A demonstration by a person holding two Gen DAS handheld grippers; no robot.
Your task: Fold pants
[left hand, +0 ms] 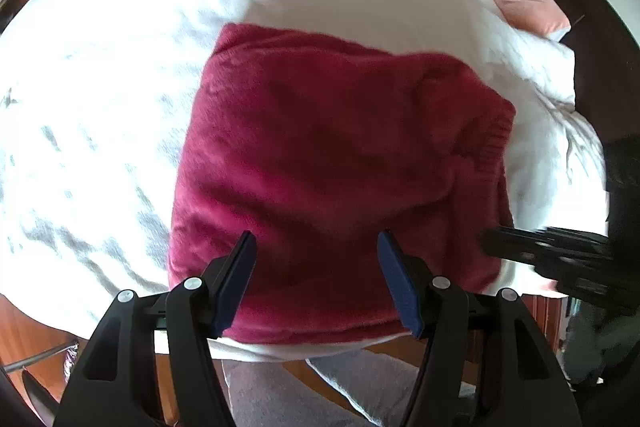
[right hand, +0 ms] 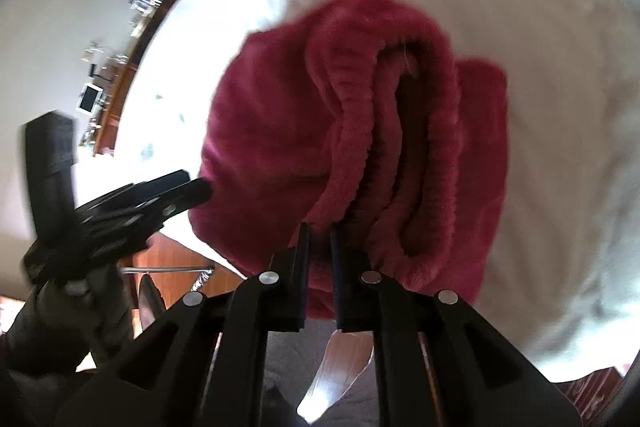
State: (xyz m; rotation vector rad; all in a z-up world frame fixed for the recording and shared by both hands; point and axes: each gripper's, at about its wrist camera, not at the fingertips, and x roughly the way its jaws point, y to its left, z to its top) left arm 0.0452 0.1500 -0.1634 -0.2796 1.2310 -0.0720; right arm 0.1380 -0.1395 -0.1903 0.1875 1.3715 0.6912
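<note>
**Two grippers at folded pants on the bed**

Left wrist view: the left gripper point(left hand: 316, 279) hovers with fingers spread wide over the near edge of the folded crimson pants point(left hand: 340, 163), which lie on the white bed point(left hand: 120, 67).

Right wrist view: the right gripper point(right hand: 319, 279) has fingers nearly together at the elastic waistband point(right hand: 352, 155); whether they pinch fabric cannot be told.

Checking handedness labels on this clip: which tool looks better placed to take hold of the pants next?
Probably the left tool: its jaws are spread wide over the near edge of the folded red pants on the white bedding. The right tool sits by the waistband, jaws almost together, gripping nothing.
</note>
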